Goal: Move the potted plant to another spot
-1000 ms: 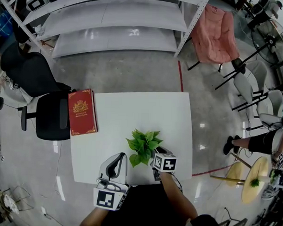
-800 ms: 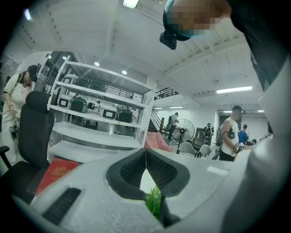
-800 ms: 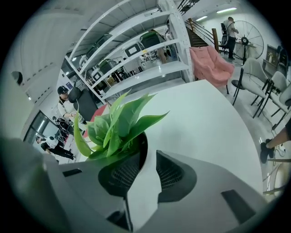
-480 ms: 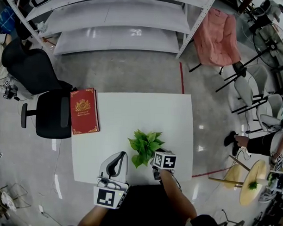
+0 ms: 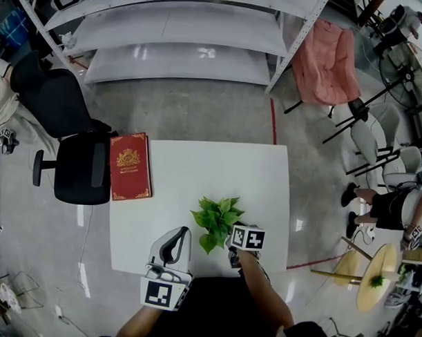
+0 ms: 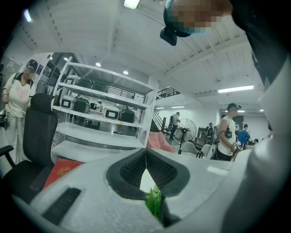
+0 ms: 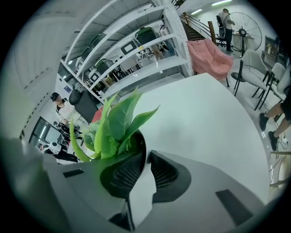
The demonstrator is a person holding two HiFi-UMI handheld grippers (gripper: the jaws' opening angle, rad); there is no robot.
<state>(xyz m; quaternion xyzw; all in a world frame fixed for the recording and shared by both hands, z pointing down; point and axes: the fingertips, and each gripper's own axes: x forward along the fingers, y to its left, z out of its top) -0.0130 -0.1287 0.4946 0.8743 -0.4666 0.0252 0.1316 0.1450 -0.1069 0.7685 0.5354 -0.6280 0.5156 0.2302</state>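
One potted plant point(image 5: 214, 218) sits near the tabletop's point(image 5: 197, 164) near edge, one red book point(image 5: 130, 166) at its left edge. Your right gripper point(image 7: 146, 154) has its fingers nearly together, pinching the plant's rim. Your left gripper point(image 6: 145, 152) has its fingers pressed together, empty.

Green leaves on potted plant point(image 5: 215, 220); white table point(image 5: 197, 171); red book point(image 5: 130, 166) with apparently gold crest.

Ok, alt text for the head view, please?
From above, a leafy green potted plant stands near the front edge of a white table, the right gripper at its right side and the left gripper to its left. A red book lies at the table's left edge.
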